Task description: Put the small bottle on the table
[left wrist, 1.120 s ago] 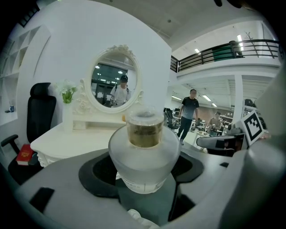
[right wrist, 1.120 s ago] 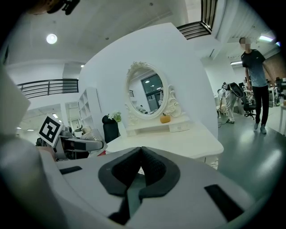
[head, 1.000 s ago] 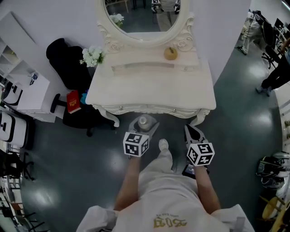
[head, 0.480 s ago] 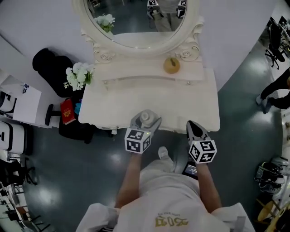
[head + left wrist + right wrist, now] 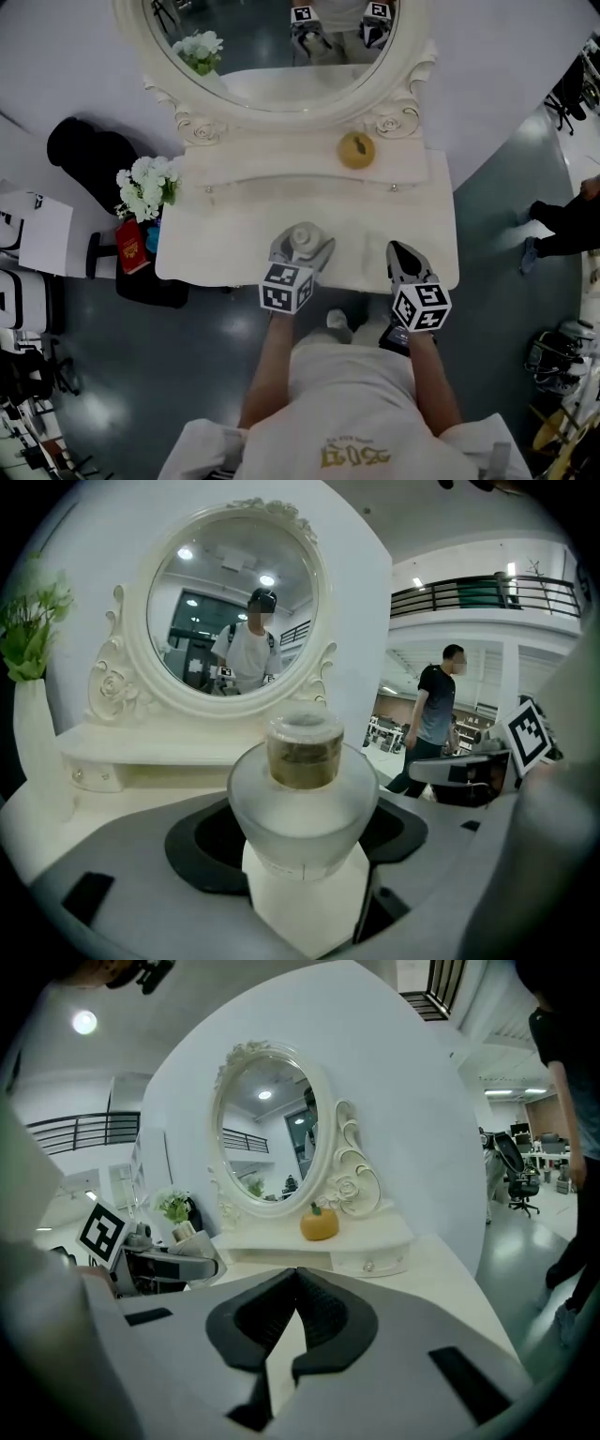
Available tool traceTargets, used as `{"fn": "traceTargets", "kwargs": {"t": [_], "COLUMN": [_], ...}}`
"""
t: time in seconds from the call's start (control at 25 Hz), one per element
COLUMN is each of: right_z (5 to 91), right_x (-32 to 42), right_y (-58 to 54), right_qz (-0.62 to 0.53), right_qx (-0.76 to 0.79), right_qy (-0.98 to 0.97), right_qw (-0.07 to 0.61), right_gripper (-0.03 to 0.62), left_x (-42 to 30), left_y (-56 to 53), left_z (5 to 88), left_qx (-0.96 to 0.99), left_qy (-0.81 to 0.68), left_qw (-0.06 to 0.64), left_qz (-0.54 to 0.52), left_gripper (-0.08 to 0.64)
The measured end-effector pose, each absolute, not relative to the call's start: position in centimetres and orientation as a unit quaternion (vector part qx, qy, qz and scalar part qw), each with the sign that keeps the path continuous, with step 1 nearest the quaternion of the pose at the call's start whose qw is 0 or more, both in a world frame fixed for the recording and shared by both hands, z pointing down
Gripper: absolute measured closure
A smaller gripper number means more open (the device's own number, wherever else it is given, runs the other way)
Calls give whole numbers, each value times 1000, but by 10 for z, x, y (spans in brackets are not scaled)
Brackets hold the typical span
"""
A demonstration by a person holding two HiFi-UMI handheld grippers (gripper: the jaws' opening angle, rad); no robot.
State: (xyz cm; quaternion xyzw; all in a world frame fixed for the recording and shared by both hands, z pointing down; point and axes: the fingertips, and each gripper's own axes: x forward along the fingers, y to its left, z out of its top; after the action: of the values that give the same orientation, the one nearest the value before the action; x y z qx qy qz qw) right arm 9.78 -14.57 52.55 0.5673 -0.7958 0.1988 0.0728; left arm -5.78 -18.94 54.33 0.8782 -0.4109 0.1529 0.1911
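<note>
I have the left tongs clamped on the bottle. The right tongs are pressed together, empty. My left arm and right arm reach forward side by side.

Bottle: one. Grippers: two, left gripper and right gripper. Marker cubes: two, one per gripper. Table: one. Drawer knobs: two. Oval mirror: one. Orange ornament: one. Bunch of white flowers: one, second seen only as mirror reflection. Red book or box: one. Bystander: one.
</note>
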Motion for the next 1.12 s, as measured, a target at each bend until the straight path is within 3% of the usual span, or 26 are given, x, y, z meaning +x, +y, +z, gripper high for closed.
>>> {"fn": "traceTargets", "kwargs": {"t": [1.12], "right_z": [553], "right_x": [116], "right_y": [-198], "right_qz": [213], "right_qx": [558], "right_qy": [-797], "right_qw": [96], "right_gripper": [580], "left_x": [-35], "left_y": [-234], "left_z": [585], "left_qx": [870], "left_qy": [-401], "left_qw": [214], "left_qz": [192], "left_gripper": [215]}}
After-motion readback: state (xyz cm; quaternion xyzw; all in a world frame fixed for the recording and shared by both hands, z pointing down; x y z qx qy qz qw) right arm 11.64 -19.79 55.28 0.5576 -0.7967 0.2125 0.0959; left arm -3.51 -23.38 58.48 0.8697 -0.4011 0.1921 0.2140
